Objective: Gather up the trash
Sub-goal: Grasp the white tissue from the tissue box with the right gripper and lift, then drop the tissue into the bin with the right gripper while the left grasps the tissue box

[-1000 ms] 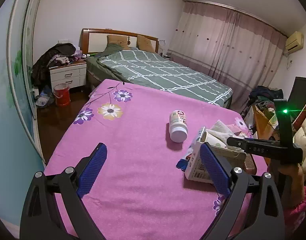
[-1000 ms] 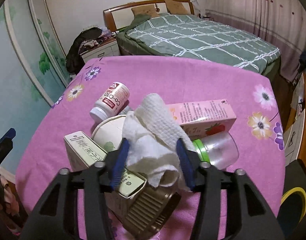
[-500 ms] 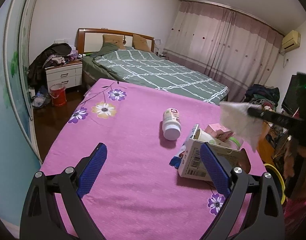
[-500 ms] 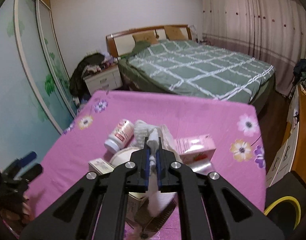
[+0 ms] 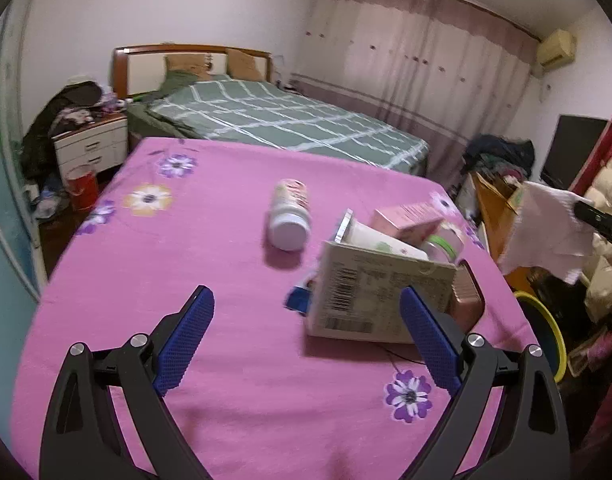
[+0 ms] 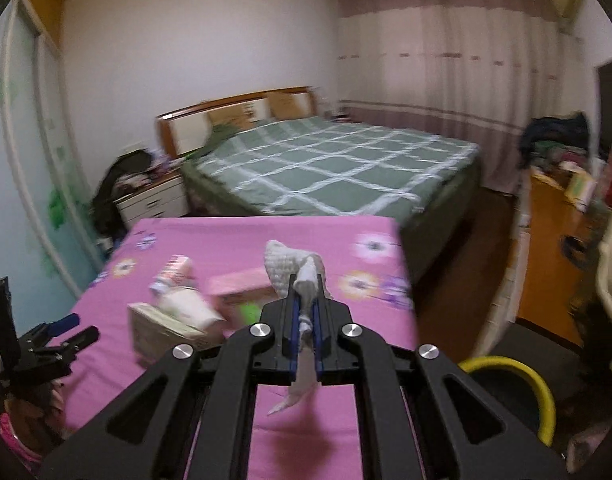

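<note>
My right gripper (image 6: 305, 304) is shut on a crumpled white paper towel (image 6: 291, 266), lifted above the right side of the pink table (image 6: 234, 236). From the left wrist view the paper towel (image 5: 546, 232) hangs in the air past the table's right edge. My left gripper (image 5: 306, 334) stands open, low over the pink cloth, nothing between its fingers. Ahead of it lies a trash pile: a cardboard box (image 5: 370, 300), a paper cup (image 5: 378, 240), a pink carton (image 5: 406, 216) and a clear bottle with a green cap (image 5: 446, 242). A white pill bottle (image 5: 290, 216) lies alone to the left.
A black bin with a yellow rim (image 6: 506, 396) stands on the floor right of the table. A green-quilted bed (image 5: 274, 124) is beyond the table. An orange cabinet (image 6: 554, 240) is at the right. A white nightstand (image 5: 92, 148) and red bucket (image 5: 81, 186) sit far left.
My right gripper closed on the paper towel, lifted it off the trash pile and carried it up and to the right. The left gripper moved a little forward, staying open.
</note>
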### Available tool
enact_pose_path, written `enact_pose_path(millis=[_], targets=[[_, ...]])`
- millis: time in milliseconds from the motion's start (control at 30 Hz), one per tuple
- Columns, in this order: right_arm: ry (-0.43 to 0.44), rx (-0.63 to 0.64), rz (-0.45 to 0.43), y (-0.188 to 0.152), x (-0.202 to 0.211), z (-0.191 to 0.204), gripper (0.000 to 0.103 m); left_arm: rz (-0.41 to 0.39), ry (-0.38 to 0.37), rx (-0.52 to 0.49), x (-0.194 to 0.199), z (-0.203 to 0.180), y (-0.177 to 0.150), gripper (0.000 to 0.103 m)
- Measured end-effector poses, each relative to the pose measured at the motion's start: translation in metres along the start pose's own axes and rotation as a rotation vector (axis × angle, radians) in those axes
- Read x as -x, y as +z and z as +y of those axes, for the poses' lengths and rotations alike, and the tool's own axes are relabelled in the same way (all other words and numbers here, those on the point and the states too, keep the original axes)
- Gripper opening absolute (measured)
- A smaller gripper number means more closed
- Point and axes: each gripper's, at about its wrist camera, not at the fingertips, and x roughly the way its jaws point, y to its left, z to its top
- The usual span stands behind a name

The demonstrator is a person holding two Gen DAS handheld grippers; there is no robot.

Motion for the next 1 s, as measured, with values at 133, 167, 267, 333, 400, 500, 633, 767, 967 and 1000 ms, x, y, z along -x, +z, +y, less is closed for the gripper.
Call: enact_pose_path(millis=[133, 167, 267, 333, 400, 500, 633, 767, 967, 1000], targets=[[-0.134, -0.079, 0.0, -0.022, 0.021, -0.056, 0.006, 0.037, -0.044, -0.035, -0.017, -0.012, -0.002, 0.093], [-0.164, -0.103, 0.01, -0.029, 0.024, -0.07, 0.006, 0.048, -0.051, -0.039, -0.022, -0.014, -0.002, 0.093], [-0.233, -0.162, 0.048, -0.049, 0.024, -0.105, 0.007, 0.08, -0.077, -0.044, -0.035, -0.016, -0.001, 0.093], [-0.277, -0.19, 0.086, -0.063, 0.018, -0.124, 0.008, 0.1, -0.087, -0.047, -0.042, -0.016, -0.001, 0.093], [-0.303, -0.207, 0.119, -0.075, 0.011, -0.136, 0.008, 0.117, -0.098, -0.051, -0.048, -0.017, -0.001, 0.093], [-0.333, -0.22, 0.179, -0.091, -0.006, -0.148, 0.008, 0.134, -0.109, -0.066, -0.056, -0.02, 0.0, 0.093], [-0.373, -0.239, 0.234, -0.11, -0.021, -0.157, 0.027, 0.153, -0.135, -0.077, -0.064, -0.023, 0.0, 0.093], [-0.37, -0.249, 0.246, -0.118, -0.022, -0.157, 0.028, 0.175, -0.178, -0.089, -0.072, -0.026, -0.001, 0.093], [-0.361, -0.26, 0.24, -0.116, -0.02, -0.157, 0.031, 0.187, -0.232, -0.151, -0.059, -0.043, -0.01, 0.093], [-0.358, -0.26, 0.238, -0.115, -0.02, -0.156, 0.032, 0.194, -0.254, -0.167, -0.055, -0.048, -0.014, 0.093]])
